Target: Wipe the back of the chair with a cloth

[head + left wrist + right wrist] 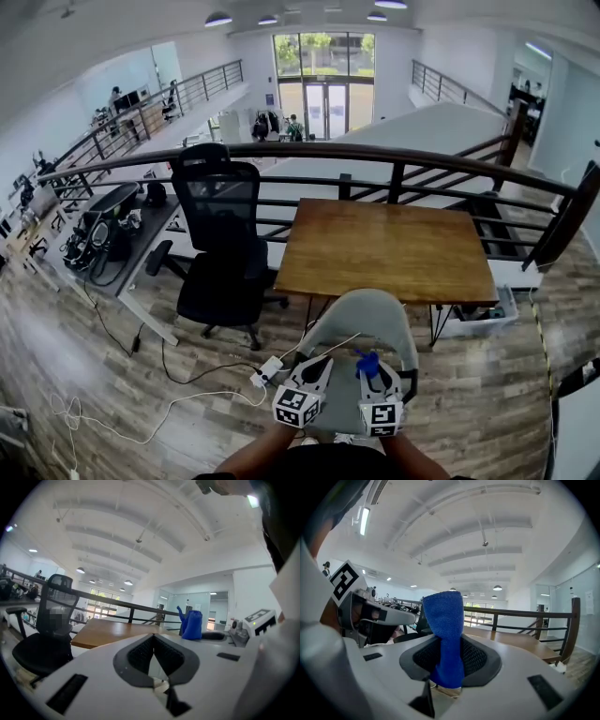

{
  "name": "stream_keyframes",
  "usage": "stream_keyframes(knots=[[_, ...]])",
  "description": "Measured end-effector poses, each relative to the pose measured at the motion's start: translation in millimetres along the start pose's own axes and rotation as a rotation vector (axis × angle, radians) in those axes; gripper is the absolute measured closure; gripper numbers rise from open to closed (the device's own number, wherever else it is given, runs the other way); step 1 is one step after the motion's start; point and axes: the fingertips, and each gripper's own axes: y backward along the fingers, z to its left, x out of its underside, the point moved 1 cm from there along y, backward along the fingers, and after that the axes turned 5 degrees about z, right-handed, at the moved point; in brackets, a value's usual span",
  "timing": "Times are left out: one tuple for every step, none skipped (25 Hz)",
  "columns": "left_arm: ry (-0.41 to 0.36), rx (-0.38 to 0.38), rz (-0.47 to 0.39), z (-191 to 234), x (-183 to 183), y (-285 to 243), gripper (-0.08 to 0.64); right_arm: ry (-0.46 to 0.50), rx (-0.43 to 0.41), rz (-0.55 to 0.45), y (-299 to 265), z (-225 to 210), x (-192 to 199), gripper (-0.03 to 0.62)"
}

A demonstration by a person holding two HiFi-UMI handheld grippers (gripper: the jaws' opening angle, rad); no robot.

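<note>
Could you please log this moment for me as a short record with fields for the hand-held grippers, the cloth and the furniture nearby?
left hand-held gripper: jaws together, nothing between them
right hand-held gripper: shut on the cloth
cloth: blue, sticking up past the jaws
grey chair: below both grippers, at the table's near edge
table: wooden, bare top, by the railing
black office chair: left of the table
cloth touching grey chair: cannot tell

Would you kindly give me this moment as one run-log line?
left gripper shut, empty | right gripper shut on blue cloth | both by grey chair | cloth clear of chair
</note>
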Motion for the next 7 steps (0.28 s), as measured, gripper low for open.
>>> stream_keyframes(knots=[[0.015, -0.006, -0.010, 0, -1, 5, 0.554, 0.000, 0.005, 0.006, 3, 2, 0, 0.472], [0.016, -0.008, -0.015, -2, -2, 10, 0.554, 0.006, 0.010, 0.009, 6, 3, 2, 0.473], [0.007, -0.005, -0.015, -4, -2, 13, 0.554, 0.012, 0.013, 0.009, 9, 4, 3, 0.474], [-0.004, 0.001, -0.014, -7, -1, 17, 0.554, 0.016, 0.015, 0.006, 12, 5, 3, 0.472], [-0.014, 0.009, -0.013, -11, -1, 20, 0.553, 0.019, 0.016, 0.000, 14, 7, 3, 0.472], [-0.023, 0.018, -0.012, -14, 0, 23, 0.554, 0.021, 0.017, -0.006, 16, 8, 3, 0.472], [-0.033, 0.026, -0.010, -17, 1, 26, 0.554, 0.023, 0.017, -0.012, 18, 10, 3, 0.472]])
